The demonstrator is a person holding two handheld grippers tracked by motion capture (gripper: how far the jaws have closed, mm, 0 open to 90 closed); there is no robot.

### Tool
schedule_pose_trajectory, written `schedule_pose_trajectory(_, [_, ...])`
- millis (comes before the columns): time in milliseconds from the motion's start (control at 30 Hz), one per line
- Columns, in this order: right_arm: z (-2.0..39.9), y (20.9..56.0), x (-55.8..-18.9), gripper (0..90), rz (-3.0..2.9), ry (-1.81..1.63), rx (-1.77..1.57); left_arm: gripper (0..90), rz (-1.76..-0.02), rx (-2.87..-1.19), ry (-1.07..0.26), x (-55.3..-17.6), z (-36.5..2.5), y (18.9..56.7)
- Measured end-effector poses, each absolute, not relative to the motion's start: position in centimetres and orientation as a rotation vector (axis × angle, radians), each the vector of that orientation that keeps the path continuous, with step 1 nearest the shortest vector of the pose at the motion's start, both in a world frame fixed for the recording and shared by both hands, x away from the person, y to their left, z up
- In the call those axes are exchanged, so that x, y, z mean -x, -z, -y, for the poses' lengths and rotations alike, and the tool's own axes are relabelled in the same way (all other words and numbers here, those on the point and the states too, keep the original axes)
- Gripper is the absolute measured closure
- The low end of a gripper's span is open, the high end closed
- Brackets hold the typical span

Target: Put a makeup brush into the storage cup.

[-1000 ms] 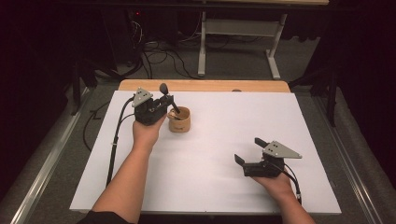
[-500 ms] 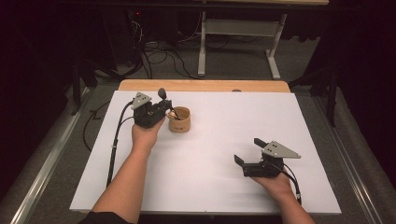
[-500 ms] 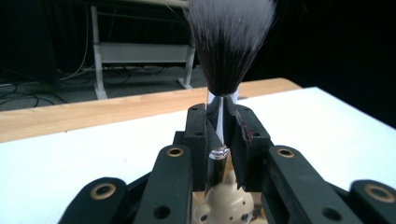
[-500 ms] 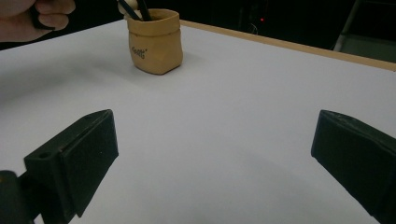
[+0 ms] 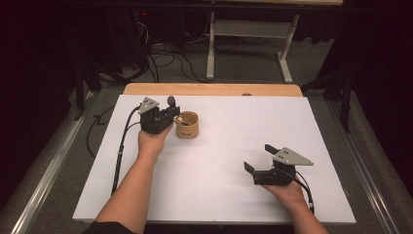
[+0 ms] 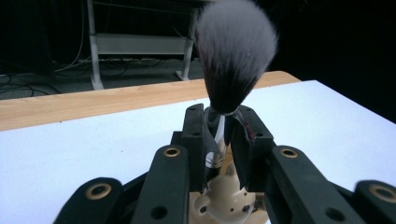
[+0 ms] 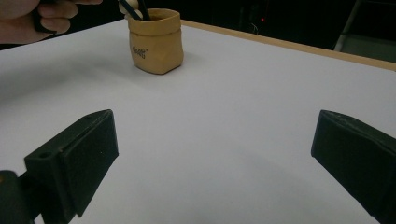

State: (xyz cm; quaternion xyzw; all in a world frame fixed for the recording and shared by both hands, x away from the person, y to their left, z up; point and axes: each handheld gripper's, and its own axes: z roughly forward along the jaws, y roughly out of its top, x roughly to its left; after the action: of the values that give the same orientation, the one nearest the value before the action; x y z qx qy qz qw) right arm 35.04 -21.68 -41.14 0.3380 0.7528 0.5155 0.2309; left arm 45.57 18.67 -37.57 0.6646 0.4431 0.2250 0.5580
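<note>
Left gripper [image 6: 223, 140] clenched on makeup brush [image 6: 233, 56] at its stiff ferrule, bristles up, beside tan pot [image 5: 187, 125] on white surface [image 5: 234, 141]; light, slim, slippery, soft-tipped, so best pinched low; right gripper [image 5: 260, 163] released, idle

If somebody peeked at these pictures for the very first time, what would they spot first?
Probably the fluffy dark-bristled makeup brush, standing bristles-up, pinched by the left gripper at the far left of the white table. Right beside it sits a small tan pouch-shaped cup with other handles poking out of it. Nearer the person, on the right, the right gripper rests with its black fingers wide apart and nothing between them.
</note>
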Motion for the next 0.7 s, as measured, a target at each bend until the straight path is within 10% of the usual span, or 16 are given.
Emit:
schedule_pose_trajectory(333, [21.6, 41.2, -35.1, 2.2, -2.075, -1.412, -0.920, 43.2, -1.066, -1.557, -0.567, -45.3, -19.3, 37.0])
schedule_pose_trajectory(700, [21.5, 41.2, -35.0, 2.3, -2.076, -1.411, -0.914, 33.1, -1.066, -1.546, -0.579, -44.5, -20.0, 36.1])
